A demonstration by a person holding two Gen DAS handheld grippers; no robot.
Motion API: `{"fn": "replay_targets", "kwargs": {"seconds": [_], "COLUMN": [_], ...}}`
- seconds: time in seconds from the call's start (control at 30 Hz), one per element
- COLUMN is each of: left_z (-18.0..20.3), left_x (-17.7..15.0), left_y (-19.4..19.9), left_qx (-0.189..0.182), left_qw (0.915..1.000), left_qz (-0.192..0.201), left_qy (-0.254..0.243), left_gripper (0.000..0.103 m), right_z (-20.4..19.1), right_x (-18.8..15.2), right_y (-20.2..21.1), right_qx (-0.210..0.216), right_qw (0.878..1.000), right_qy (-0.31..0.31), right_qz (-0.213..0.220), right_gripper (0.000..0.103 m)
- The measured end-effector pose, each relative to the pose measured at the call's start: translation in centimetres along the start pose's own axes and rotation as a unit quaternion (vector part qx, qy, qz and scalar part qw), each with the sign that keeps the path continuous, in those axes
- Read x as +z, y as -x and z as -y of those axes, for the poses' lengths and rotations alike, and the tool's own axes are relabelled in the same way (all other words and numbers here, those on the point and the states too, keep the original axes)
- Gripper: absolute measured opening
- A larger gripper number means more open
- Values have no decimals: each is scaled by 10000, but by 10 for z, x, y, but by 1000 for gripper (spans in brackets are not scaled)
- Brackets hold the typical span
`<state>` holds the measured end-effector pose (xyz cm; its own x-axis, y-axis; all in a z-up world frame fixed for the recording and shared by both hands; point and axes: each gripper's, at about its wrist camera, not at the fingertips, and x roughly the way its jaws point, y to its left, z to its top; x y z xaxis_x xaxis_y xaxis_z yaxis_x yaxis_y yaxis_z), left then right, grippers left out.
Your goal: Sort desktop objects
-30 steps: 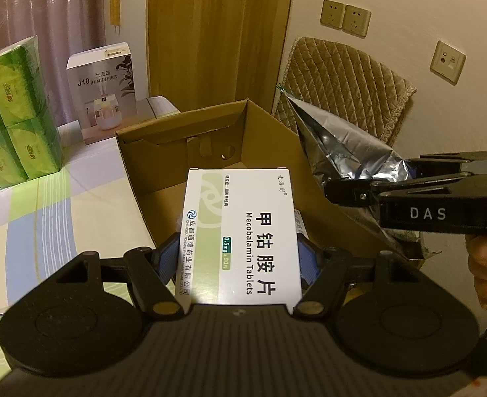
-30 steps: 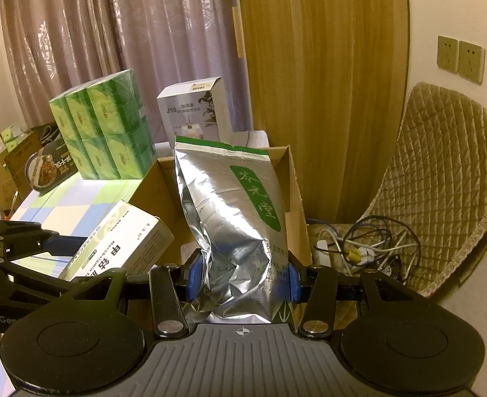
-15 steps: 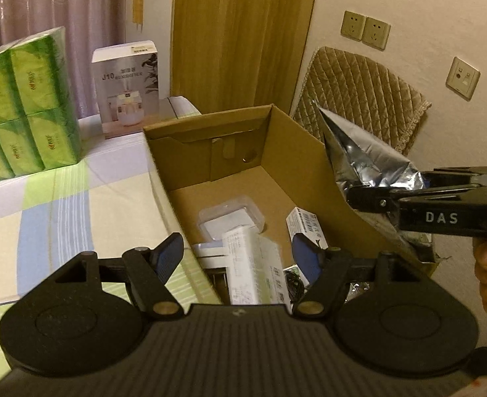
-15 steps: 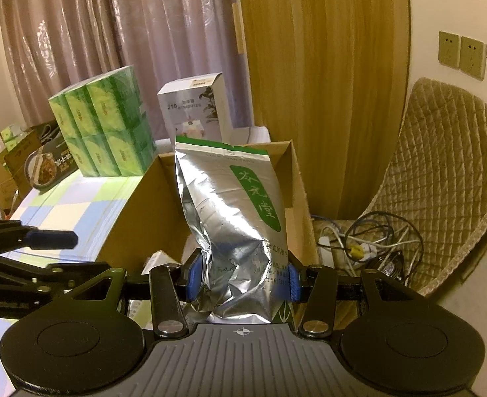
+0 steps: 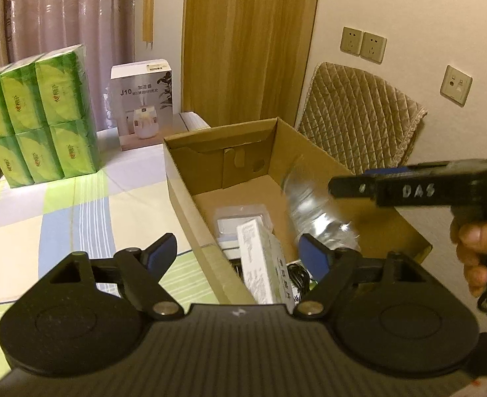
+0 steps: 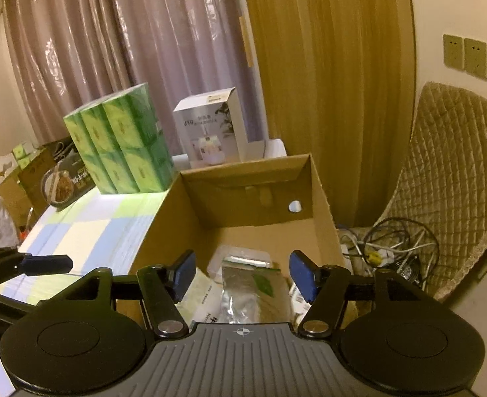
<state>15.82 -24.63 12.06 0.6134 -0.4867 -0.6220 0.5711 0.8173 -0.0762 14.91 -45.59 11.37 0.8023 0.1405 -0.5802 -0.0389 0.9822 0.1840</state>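
An open cardboard carton stands at the table's right edge. My left gripper hovers over its near end, jaws opening, with nothing between them. Below it the white tablet box lies inside the carton. The silver foil bag shows blurred beside it. My right gripper is above the carton too, jaws opening, pads clear of the foil bag lying below. The tablet box sits left of the bag. Each gripper shows in the other's view: right gripper, left gripper.
Green tissue packs and a humidifier box stand at the back of the checked tablecloth. A clear plastic case lies in the carton. A quilted chair and tangled cables are right of the table.
The left gripper let go of the tablet box, which dropped into the carton, and drew back. The right gripper opened and the foil bag fell into the carton.
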Motion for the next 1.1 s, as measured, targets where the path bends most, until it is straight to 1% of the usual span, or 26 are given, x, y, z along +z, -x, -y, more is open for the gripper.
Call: {"fn": "replay_targets", "kwargs": {"seconds": [0.07, 0.13, 0.2, 0.4, 0.53, 0.63, 0.73, 0.8, 0.9, 1.1], "left_z": [-1, -2, -2, 6, 13, 19, 24, 27, 33, 37], "left_x": [-5, -11, -16, -29, -40, -50, -62, -67, -74, -87], "left_y": [4, 8, 14, 36, 54, 70, 86, 95, 107, 130], "left_qx": [3, 18, -3, -43, -18, 69, 0, -44, 109, 213], "left_qw": [10000, 10000, 10000, 9998, 9995, 9988, 9976, 9972, 9973, 9961], "left_qz": [-13, -22, -33, 11, 58, 202, 269, 274, 218, 100], "left_qy": [21, 53, 92, 215, 319, 434, 634, 694, 698, 846], "left_gripper": [78, 80, 82, 94, 100, 102, 102, 102, 102, 102], "right_z": [0, 0, 0, -1, -4, -6, -14, -23, -34, -47], "right_x": [-7, -15, -24, -45, -55, -62, -72, -79, -89, -110], "right_y": [5, 12, 19, 45, 66, 84, 100, 107, 116, 140], "right_qx": [-30, -52, -84, -62, -106, -154, -118, -108, -101, -139], "right_qw": [10000, 9999, 9998, 9990, 9986, 9981, 9979, 9986, 9988, 9983], "right_qy": [-58, -127, -186, -437, -508, -588, -632, -495, -380, -489], "right_qz": [-13, -38, -41, -24, 28, 25, -39, -151, -290, -285], "right_gripper": [67, 74, 77, 85, 90, 95, 101, 101, 101, 101]}}
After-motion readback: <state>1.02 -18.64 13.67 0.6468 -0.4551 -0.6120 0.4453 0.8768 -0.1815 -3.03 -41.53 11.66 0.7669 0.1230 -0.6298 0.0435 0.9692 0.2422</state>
